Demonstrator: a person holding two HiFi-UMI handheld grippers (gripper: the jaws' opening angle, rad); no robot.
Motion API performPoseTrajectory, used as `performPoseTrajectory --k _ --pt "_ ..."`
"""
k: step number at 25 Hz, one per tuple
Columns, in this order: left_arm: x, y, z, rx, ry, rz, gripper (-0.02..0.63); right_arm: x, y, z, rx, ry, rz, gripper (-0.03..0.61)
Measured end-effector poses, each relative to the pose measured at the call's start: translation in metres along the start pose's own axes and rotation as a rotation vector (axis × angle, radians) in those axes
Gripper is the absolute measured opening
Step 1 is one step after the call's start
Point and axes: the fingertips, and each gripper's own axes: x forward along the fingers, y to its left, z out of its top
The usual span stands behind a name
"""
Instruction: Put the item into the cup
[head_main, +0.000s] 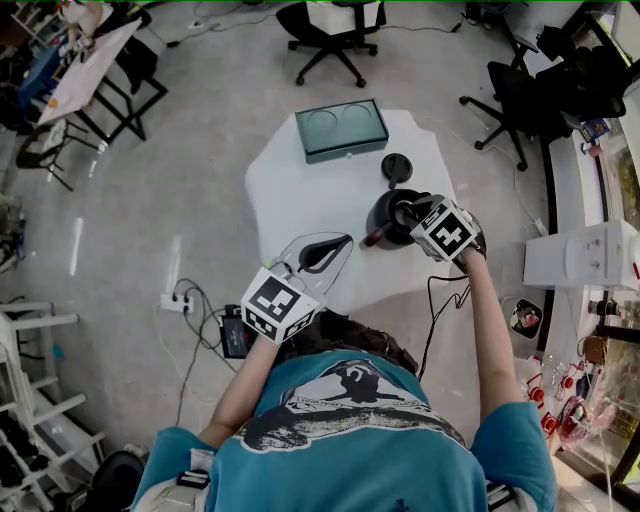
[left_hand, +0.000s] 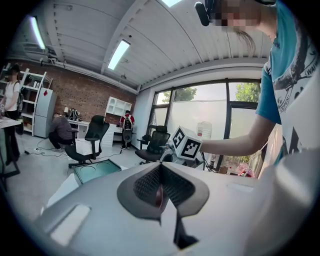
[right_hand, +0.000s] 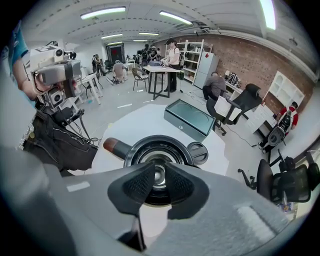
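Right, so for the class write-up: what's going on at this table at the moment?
A person works at a white table with a gripper in each hand. The right gripper hangs over the open mouth of the black cup, jaws slightly apart with nothing gripped. The left gripper is near the table's front edge, jaws closed on a small reddish item; too little shows to identify it. A round black lid lies beside the cup, with a teal case beyond.

Open-plan lab/office, brick wall (right_hand: 250, 57), swivel chairs (head_main: 330, 55), white shelves (left_hand: 117, 106), strip lights (left_hand: 119, 54), big windows (left_hand: 200, 112), floor power strip (head_main: 172, 300).
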Motion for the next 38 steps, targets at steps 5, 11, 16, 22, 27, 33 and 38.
performPoseTrajectory --k 5,11,16,22,27,33,38 --pt "0.000 -0.003 0.001 0.002 -0.005 -0.003 0.000 -0.001 0.001 0.002 0.016 -0.031 -0.011 0.067" --pt "-0.002 -0.003 0.001 -0.001 -0.007 0.004 0.000 -0.008 0.008 0.012 0.015 -0.112 -0.022 0.083" --pt "-0.003 -0.004 -0.005 -0.008 0.000 0.014 0.000 -0.023 0.013 0.019 0.073 -0.230 -0.058 0.084" --pt "-0.007 -0.005 -0.008 -0.017 0.011 0.030 0.000 -0.048 0.024 0.035 0.183 -0.423 -0.101 0.083" --pt "-0.009 -0.008 -0.015 -0.026 0.030 0.044 0.000 -0.063 0.039 0.050 0.227 -0.549 -0.106 0.084" --pt "-0.016 -0.008 -0.020 -0.042 0.041 0.070 0.000 -0.072 0.052 0.057 0.310 -0.645 -0.099 0.083" --pt "-0.023 -0.004 -0.024 -0.049 0.057 0.086 0.000 -0.072 0.064 0.058 0.356 -0.686 -0.093 0.083"
